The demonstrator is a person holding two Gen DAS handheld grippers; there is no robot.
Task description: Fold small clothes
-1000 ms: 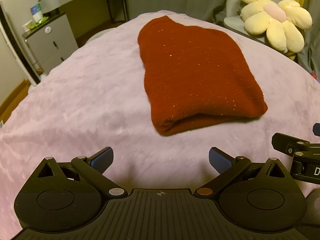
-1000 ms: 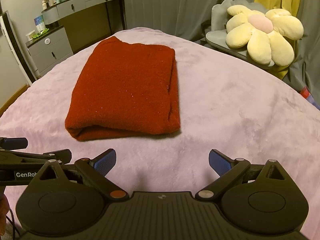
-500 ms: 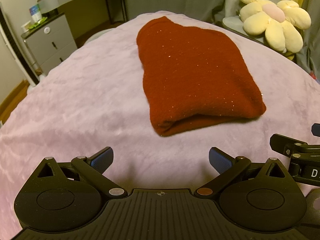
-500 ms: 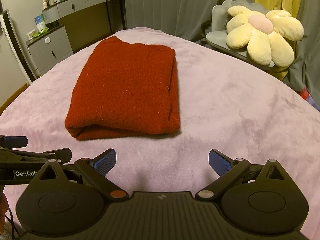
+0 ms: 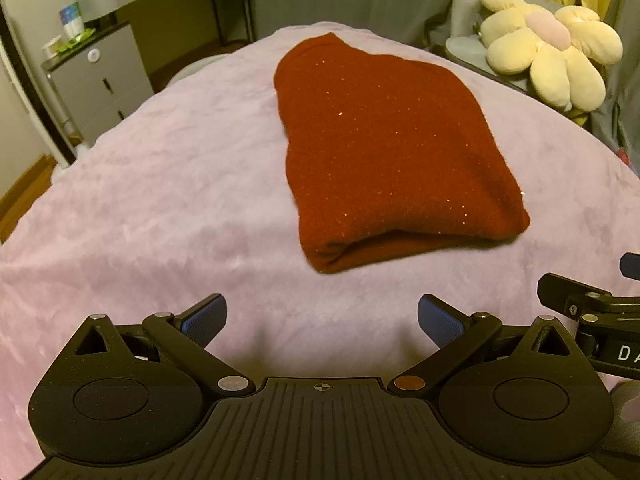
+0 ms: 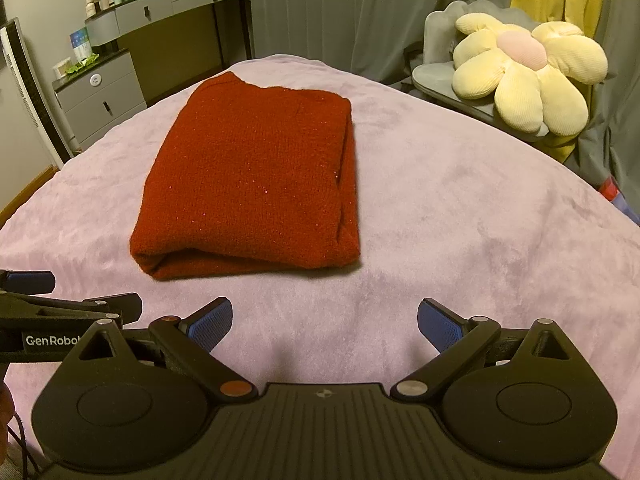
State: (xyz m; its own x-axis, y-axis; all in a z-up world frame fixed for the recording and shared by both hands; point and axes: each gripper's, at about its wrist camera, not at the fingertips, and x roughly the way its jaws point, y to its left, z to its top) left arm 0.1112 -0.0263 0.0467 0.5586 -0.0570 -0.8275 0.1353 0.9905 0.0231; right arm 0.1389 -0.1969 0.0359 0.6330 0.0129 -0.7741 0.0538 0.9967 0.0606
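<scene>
Hardly anything moved: both left tongs (image 5: 322,318) and right tongs (image 6: 325,322) stay spread (empty) near the folded red sweater (image 6: 256,184).

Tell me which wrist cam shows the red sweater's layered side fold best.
Right wrist. The red sweater lies folded on the purple blanket, and its stacked right-hand edge runs in plain sight. The left wrist view shows the sweater mostly from above, with only the near fold visible.

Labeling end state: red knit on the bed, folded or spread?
Folded. The red knit lies as a compact rectangle on the purple blanket, doubled layers showing along its near edge; neither open gripper touches it.
</scene>
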